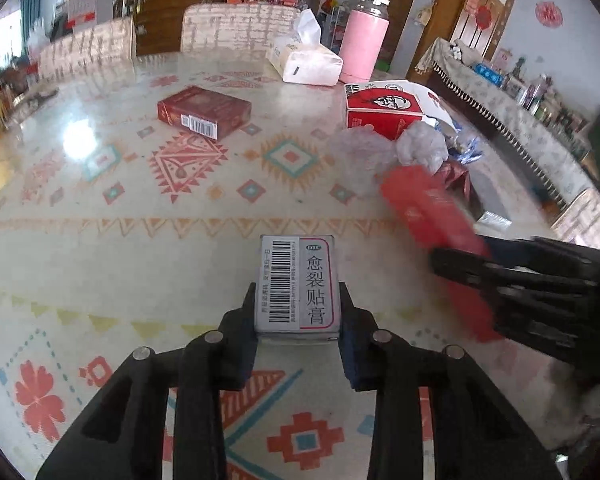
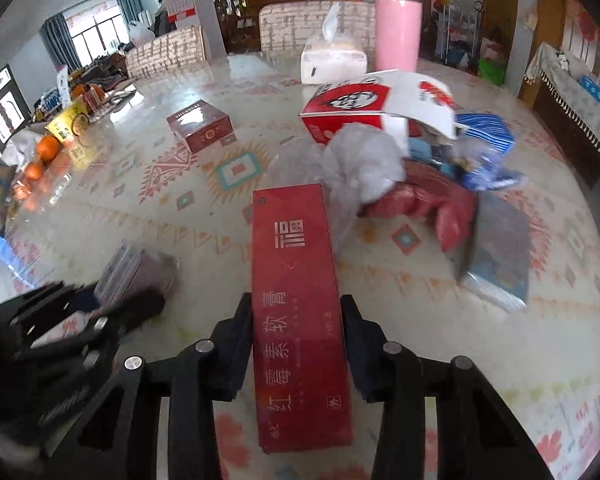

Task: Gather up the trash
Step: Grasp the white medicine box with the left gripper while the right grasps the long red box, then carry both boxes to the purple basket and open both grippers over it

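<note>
While both hands are loaded: the trash pile [image 2: 404,168] lies ahead.
Right gripper [image 2: 296,344]: clamped on long red box [image 2: 296,300], long axis pointing at pile, nearer.
Left gripper [image 1: 298,320]: clamped on small grey box [image 1: 298,284]; pile lies ahead-right, probably farther.

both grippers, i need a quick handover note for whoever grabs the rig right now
Left gripper: shut on the small grey medicine box with a barcode, held above the patterned table.
Right gripper: shut on the long red cardboard box.
Trash pile of crumpled plastic, red and blue wrappers sits beside the red-and-white KFC carton, ahead and to the right.
Done: two boxes picked up.
Left: add both to the pile, then fetch the dark red cigarette box farther back.
</note>
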Available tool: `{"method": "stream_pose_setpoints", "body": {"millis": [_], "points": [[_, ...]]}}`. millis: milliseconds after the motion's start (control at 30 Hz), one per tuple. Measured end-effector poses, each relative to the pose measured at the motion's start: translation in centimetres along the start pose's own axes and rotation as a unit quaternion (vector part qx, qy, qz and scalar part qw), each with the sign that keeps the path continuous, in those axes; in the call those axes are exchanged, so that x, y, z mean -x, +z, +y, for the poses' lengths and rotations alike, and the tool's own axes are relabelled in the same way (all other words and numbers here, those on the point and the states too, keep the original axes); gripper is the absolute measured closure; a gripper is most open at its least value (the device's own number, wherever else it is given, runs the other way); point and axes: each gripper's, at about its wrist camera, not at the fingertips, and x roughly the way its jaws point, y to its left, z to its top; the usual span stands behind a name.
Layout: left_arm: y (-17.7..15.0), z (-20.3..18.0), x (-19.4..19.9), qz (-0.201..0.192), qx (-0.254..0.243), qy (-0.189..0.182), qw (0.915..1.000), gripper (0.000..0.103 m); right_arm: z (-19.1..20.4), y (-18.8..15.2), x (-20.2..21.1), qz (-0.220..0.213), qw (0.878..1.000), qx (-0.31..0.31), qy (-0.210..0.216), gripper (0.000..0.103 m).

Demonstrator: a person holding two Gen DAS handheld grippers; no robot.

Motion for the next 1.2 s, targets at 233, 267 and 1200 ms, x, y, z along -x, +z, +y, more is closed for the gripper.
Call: {"method": "stream_pose_setpoints", "body": {"millis": [233, 267, 1200], "points": [[0.4, -1.1, 2.4, -0.034, 0.000, -0.031, 0.9989, 0.070, -3.3, -3.4, 5.5, -0.042, 0.999, -0.016, -0.005, 0.058], [0.4, -1.5, 2.8, -0.036, -0.002, -0.033, 0.9988, 0.070, -4.1, -3.9, 6.3, -0.048, 0.999, -0.021, -0.008, 0.058], [4.3, -41.8, 2.6, 0.014, -0.246, -0.241, 0.9387, 0.070, -32.9, -18.1, 25.7, -0.169, 0.933, -0.253, -0.191, 0.058]]}}
